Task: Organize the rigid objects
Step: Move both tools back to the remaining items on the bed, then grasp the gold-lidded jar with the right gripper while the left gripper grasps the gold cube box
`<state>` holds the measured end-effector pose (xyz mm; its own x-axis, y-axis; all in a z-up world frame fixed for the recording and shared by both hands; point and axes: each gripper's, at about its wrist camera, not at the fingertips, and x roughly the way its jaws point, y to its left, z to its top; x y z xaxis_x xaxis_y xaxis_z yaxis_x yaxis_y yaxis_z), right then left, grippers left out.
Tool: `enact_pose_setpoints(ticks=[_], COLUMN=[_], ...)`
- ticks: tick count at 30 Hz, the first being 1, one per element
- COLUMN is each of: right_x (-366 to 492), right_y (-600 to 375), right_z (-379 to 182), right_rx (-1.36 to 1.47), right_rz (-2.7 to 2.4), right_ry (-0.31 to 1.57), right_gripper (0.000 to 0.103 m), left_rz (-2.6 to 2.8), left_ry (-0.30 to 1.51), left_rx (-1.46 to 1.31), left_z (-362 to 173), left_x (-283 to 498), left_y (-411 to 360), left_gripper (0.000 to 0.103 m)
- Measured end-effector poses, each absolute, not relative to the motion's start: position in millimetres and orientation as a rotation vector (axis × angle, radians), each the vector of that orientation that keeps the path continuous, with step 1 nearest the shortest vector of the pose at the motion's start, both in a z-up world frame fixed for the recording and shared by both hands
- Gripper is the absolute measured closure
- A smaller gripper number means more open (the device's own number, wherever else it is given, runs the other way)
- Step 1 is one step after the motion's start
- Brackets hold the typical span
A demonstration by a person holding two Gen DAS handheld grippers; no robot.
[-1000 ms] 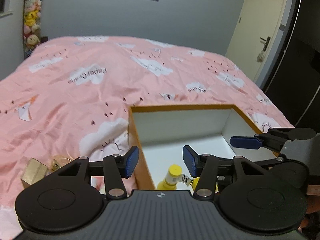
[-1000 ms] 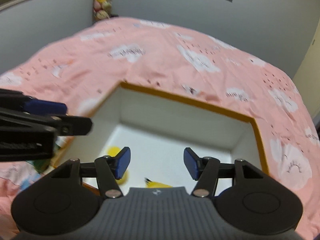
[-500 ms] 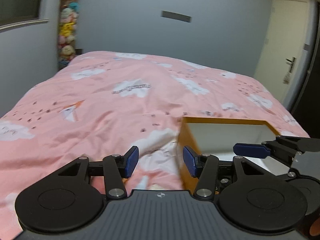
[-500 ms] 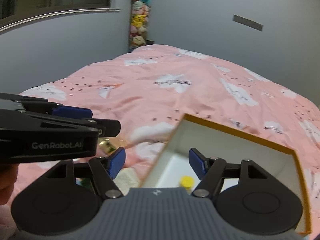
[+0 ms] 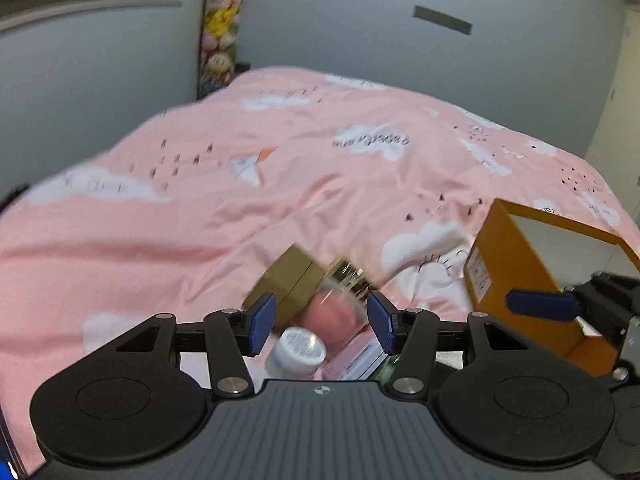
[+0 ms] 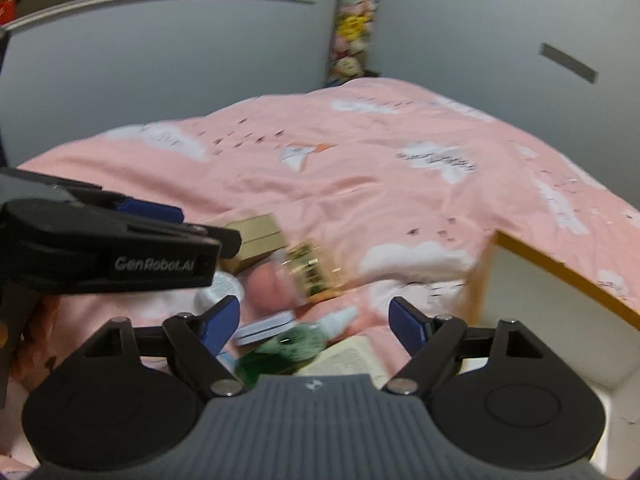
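A pile of small objects lies on the pink bedspread. It holds a gold box [image 5: 286, 276] [image 6: 258, 236], a gold-capped clear bottle with pink contents [image 5: 334, 310] [image 6: 304, 270], a white-lidded jar [image 5: 298, 350], a pink packet [image 5: 358, 358], a green object [image 6: 288, 350] and a white dropper bottle [image 6: 338, 318]. My left gripper [image 5: 320, 322] is open and empty just above the pile. My right gripper [image 6: 314, 320] is open and empty over it too. The orange box with white inside [image 5: 516, 264] [image 6: 556, 280] stands to the right.
The pink cloud-print bedspread [image 5: 280, 168] stretches ahead. A column of plush toys [image 5: 218, 40] stands at the far wall corner. A door [image 5: 628, 100] is at the far right. A book-like object [image 6: 346, 356] lies by the box.
Both grippers swung left, away from above the orange box's interior, to hover over the pile of small objects. The box now sits at the right edge of both views.
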<state>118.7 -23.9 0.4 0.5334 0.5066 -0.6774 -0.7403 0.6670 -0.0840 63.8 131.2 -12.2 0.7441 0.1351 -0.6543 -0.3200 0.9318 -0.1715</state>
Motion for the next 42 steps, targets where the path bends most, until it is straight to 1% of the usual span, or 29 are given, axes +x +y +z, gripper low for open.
enact_pose_setpoints(ticks=[4, 7, 9, 10, 12, 14, 17, 19, 23, 27, 32, 37, 39, 41, 42], right_x=[119.6, 124.8, 130.8, 133.8, 140.5, 146.8, 156.5, 163.4, 174.3, 183.5, 190.6, 191.4, 192.2, 192.7, 192.8], right_y=[-10.4, -6.3, -5.7, -5.0, -3.8, -0.9, 6.0, 11.7, 25.0, 33.4, 36.2, 35.9, 36.3, 35.4, 35.1], right_z=[-15.9, -25.8, -30.4, -32.5, -35.4, -38.2, -40.5, -41.3, -46.8, -53.7, -54.5, -54.5, -54.2, -52.4, -51.1], right_rx=[-0.408, -0.412, -0.406, -0.404, -0.402, -0.402, -0.414, -0.422, -0.461, -0.486, -0.504, -0.540, -0.544, -0.541, -0.539], right_rz=[0.773, 0.754, 0.749, 0.748, 0.743, 0.740, 0.736, 0.743, 0.773, 0.771, 0.762, 0.722, 0.698, 0.674, 0.658], right_ry=[0.716, 0.745, 0.764, 0.773, 0.789, 0.797, 0.791, 0.789, 0.790, 0.799, 0.801, 0.792, 0.789, 0.778, 0.770], right_gripper=[0.023, 0.028, 0.037, 0.039, 0.047, 0.047, 0.048, 0.048, 0.048, 0.048, 0.048, 0.048, 0.048, 0.048, 0.048], left_rz=[0.237, 0.278, 0.274, 0.273, 0.272, 0.273, 0.260, 0.253, 0.264, 0.220, 0.209, 0.199, 0.196, 0.189, 0.190], left_ry=[0.746, 0.764, 0.765, 0.763, 0.751, 0.752, 0.759, 0.762, 0.767, 0.788, 0.829, 0.858, 0.854, 0.850, 0.847], left_rx=[-0.377, -0.418, -0.434, -0.434, -0.395, -0.319, -0.230, -0.195, -0.126, -0.081, -0.043, -0.067, -0.060, -0.085, -0.089], left_z=[-28.3, -36.6, -38.5, -38.9, -38.3, -37.7, -37.6, -38.6, -40.4, -45.9, -58.6, -69.4, -71.4, -72.4, -72.4], left_x=[61.8, 61.1, 62.9, 64.2, 68.9, 78.9, 92.7, 101.1, 118.9, 134.2, 145.4, 155.4, 157.5, 158.0, 157.5], left_y=[149.5, 158.1, 161.3, 161.7, 158.7, 152.6, 147.7, 147.1, 148.3, 149.4, 150.4, 157.2, 158.7, 161.0, 161.4], left_gripper=[0.041, 0.041, 0.041, 0.041, 0.041, 0.041, 0.038, 0.032, 0.026, 0.023, 0.023, 0.029, 0.037, 0.041, 0.041])
